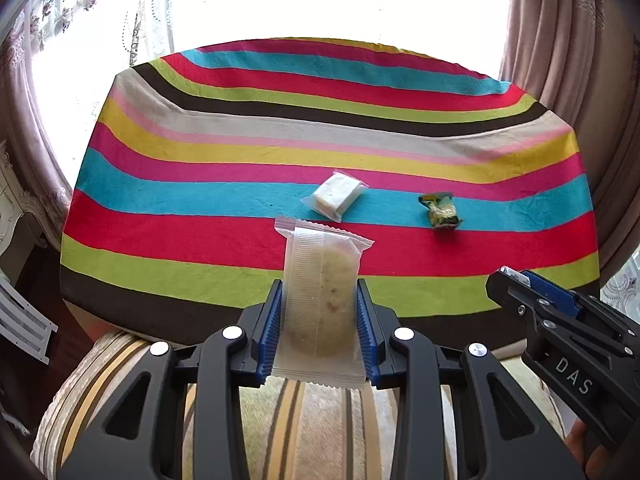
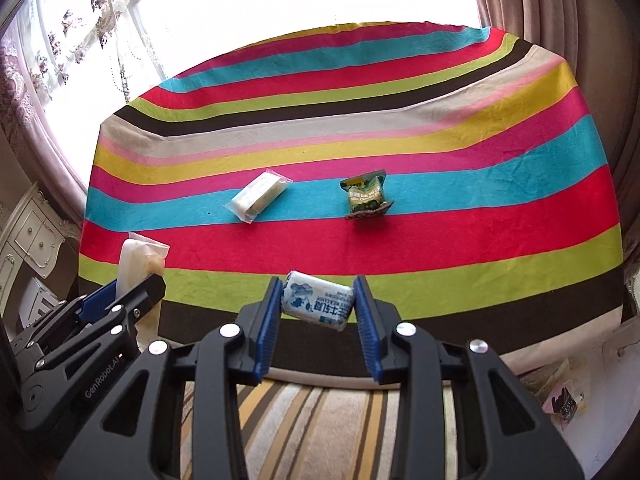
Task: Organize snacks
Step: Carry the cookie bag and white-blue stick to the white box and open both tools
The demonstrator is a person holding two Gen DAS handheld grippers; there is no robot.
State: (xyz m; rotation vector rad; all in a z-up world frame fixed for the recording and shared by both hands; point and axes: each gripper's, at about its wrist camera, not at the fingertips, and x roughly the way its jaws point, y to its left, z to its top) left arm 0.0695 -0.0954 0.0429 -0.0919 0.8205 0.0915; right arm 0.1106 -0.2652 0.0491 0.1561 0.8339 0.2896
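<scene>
My left gripper (image 1: pixel 319 286) is shut on a clear-wrapped round cake (image 1: pixel 320 296), held upright above the table's near edge; it also shows in the right wrist view (image 2: pixel 138 266). My right gripper (image 2: pixel 318 284) is shut on a white and blue snack packet (image 2: pixel 317 299), also near the front edge. On the striped tablecloth (image 1: pixel 240 152) lie a clear-wrapped white pastry (image 1: pixel 335 197) (image 2: pixel 260 195) and a green snack bag (image 1: pixel 440 211) (image 2: pixel 366 197), side by side on the blue stripe.
A striped cushioned seat (image 1: pixel 312 420) lies below both grippers in front of the table. Curtains (image 1: pixel 560 40) hang at both sides of a bright window. A white cabinet (image 2: pixel 32 236) stands at the left. The right gripper's body (image 1: pixel 560 320) shows at the left view's right edge.
</scene>
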